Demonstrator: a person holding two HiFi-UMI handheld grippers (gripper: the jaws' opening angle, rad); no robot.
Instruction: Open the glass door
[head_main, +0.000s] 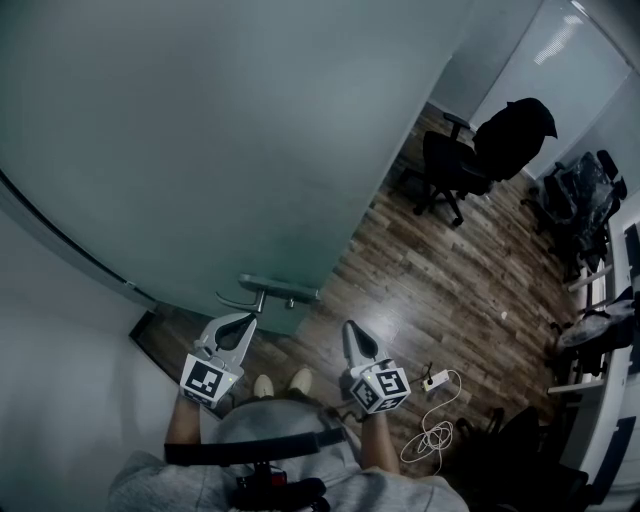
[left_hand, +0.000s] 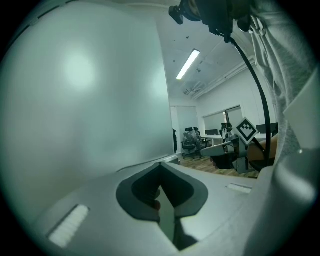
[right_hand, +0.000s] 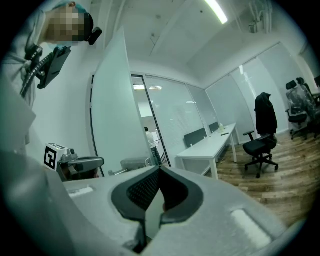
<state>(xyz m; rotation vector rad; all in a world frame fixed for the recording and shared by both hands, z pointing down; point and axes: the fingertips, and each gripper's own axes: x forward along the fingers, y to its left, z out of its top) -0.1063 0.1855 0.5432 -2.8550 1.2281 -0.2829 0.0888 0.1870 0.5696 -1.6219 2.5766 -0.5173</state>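
- Closest in, the person's grey top (head_main: 250, 470) fills the bottom of the head view, with both forearms reaching forward from it.
- Their pale shoes (head_main: 282, 383) stand on the wooden floor (head_main: 450, 290), between the two grippers as the head view shows them.
- Left gripper (head_main: 246, 319): its jaws are pressed together with nothing between them. The tip sits just below the metal lever handle (head_main: 262, 290), and I can't tell whether it touches.
- Right gripper (head_main: 352, 326): its jaws also meet at the tips and hold nothing. It is held level beside the left one, off to the right of the handle.
- Frosted glass door (head_main: 200, 130): it stands right in front of the person and takes up most of the upper left of the head view. The handle is mounted close to its free edge.
- Past that edge, a black office chair (head_main: 450, 165) with a dark jacket (head_main: 515, 125) over its back stands well away on the floor.
- Near the person's right side, a white power strip (head_main: 437, 380) lies on the boards with its cable coiled beside it.
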